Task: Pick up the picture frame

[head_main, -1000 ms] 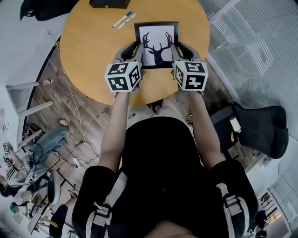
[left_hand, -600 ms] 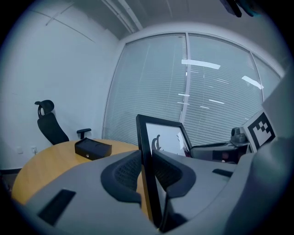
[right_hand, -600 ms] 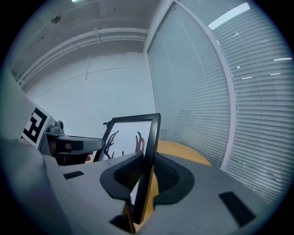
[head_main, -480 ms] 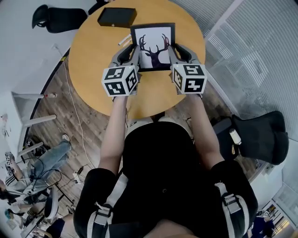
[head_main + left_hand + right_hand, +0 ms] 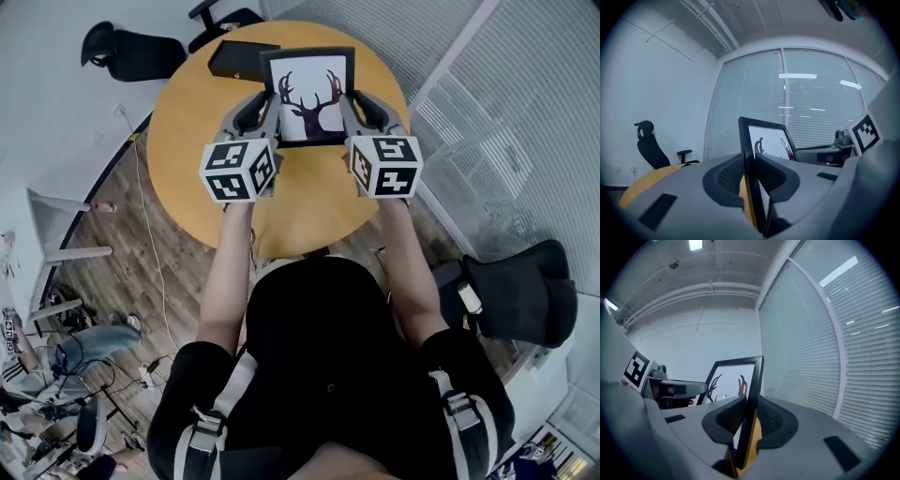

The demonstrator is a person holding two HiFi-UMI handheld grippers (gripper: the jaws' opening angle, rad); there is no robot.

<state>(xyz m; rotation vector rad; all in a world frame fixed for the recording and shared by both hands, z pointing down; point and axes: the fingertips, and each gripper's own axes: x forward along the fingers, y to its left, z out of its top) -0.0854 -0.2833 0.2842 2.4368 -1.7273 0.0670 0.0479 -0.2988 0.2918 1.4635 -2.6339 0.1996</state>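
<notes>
Between the two claws, a black picture frame [image 5: 309, 94] showing a dark deer-head silhouette on white hangs over the round wooden worktop [image 5: 187, 131], clear of its surface as far as I can see. The left claw [image 5: 271, 107] is clamped on the frame's left edge. Seen along that claw, the black moulding stands edge-on in the gap, with a ribbed pad pressing on either face. The right claw [image 5: 348, 103] grips the opposite edge the same way, its pads tight against the front and back of the moulding. Both claws point away from the person, roughly level, with their marker cubes nearest the body and a forearm behind each. The picture is tilted, facing up and back toward the person.

Just beyond the left claw's tips, a flat black box [image 5: 239, 58] lies on the worktop, partly hidden behind the frame's corner. Farther out past that claw, a black office chair [image 5: 131, 52] stands by the white wall. Slatted window blinds [image 5: 525, 112] run along the right claw's outer side. Another black chair [image 5: 516, 291] sits on the floor below and behind that claw.
</notes>
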